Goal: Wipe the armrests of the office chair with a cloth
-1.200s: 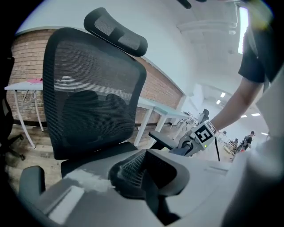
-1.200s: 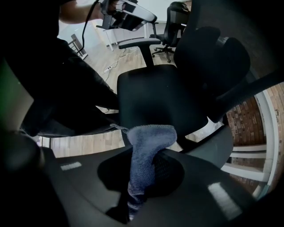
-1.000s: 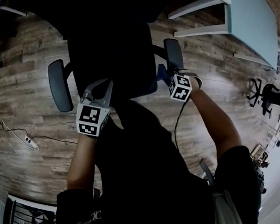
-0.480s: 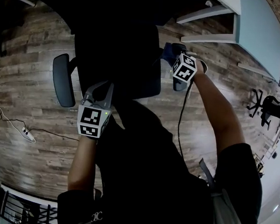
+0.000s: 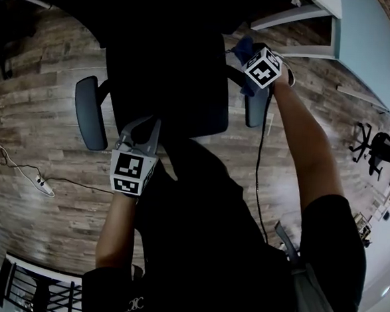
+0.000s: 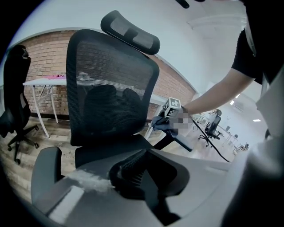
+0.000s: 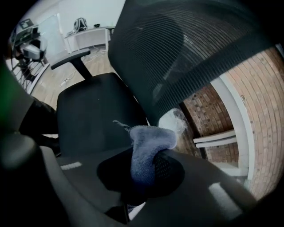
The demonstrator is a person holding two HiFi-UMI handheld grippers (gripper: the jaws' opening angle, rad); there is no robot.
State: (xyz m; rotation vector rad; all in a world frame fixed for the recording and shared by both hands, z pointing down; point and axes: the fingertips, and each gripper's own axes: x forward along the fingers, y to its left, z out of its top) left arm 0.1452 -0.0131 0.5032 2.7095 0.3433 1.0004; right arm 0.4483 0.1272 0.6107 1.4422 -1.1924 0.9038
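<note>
The black mesh-backed office chair [image 5: 164, 76] stands in front of me. Its left armrest [image 5: 91, 111] is bare. My right gripper [image 5: 251, 66] is at the far end of the right armrest [image 5: 255, 109], shut on a blue cloth [image 5: 241, 52] that hangs over the armrest. In the right gripper view the cloth [image 7: 148, 142] bulges out of the right gripper [image 7: 144, 166] beside the chair seat [image 7: 93, 115]. My left gripper [image 5: 144, 123] hovers by the seat's near edge, shut and holding nothing. From the left gripper view the left gripper [image 6: 133, 170] faces the backrest [image 6: 111, 97] and the cloth [image 6: 159, 123].
A white desk [image 5: 360, 30] stands at the top right over brown plank flooring. Another office chair [image 5: 383, 138] is at the far right. A power strip [image 5: 44, 187] with its cable lies on the floor at the left. A dark rack [image 5: 32, 291] sits bottom left.
My right gripper has slid the cloth along the right armrest from its near end to its far end. The left gripper has stayed where it was.
</note>
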